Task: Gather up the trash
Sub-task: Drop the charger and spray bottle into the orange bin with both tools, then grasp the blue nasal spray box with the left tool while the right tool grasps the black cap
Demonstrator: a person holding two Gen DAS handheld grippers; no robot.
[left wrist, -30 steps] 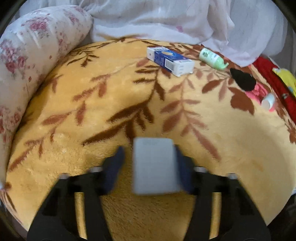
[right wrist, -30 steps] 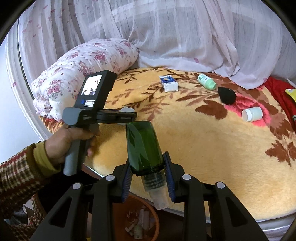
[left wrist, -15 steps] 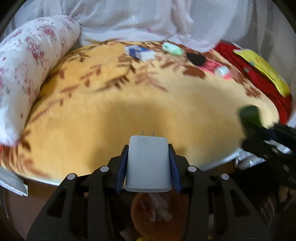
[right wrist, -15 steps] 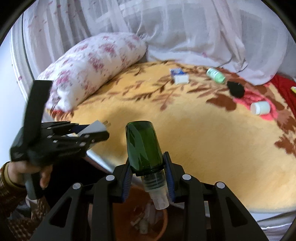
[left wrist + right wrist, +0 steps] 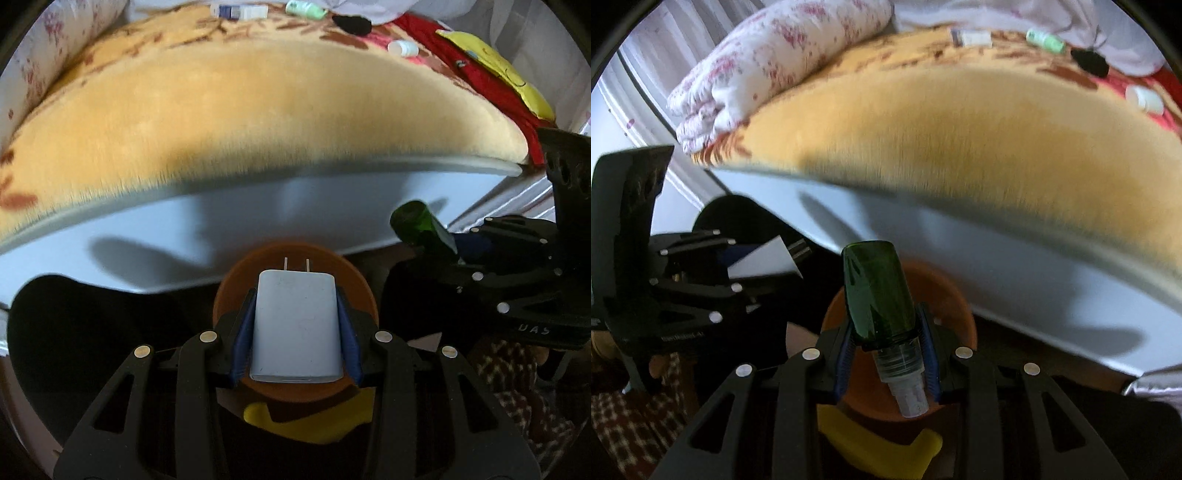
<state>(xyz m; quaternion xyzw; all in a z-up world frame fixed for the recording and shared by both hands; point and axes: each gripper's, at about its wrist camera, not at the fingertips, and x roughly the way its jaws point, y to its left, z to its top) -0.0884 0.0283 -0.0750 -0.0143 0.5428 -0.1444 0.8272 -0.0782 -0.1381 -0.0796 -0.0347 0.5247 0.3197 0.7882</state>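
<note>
My left gripper (image 5: pixel 295 295) is shut on a white charger plug (image 5: pixel 295 328), prongs pointing away, directly over an orange-brown bin (image 5: pixel 236 273) on the floor beside the bed. My right gripper (image 5: pixel 884 325) is shut on a dark green bottle (image 5: pixel 877 295), clear cap toward the camera, over the same bin (image 5: pixel 947 295). In the left wrist view the green bottle (image 5: pixel 421 225) shows at the right. In the right wrist view the charger (image 5: pixel 764 258) shows at the left. The bin's contents are hidden.
The bed's white side and yellow leaf-print blanket (image 5: pixel 258 110) rise just behind the bin. On the blanket lie a blue-white box (image 5: pixel 240 10), a green tube (image 5: pixel 304 9), a black object (image 5: pixel 352 24) and a white jar (image 5: pixel 402 47). A yellow object (image 5: pixel 314 424) sits under the bin.
Both grippers swung off the blanket and down past the bed's edge, and now hang over the bin. The charger and the bottle stayed held.
</note>
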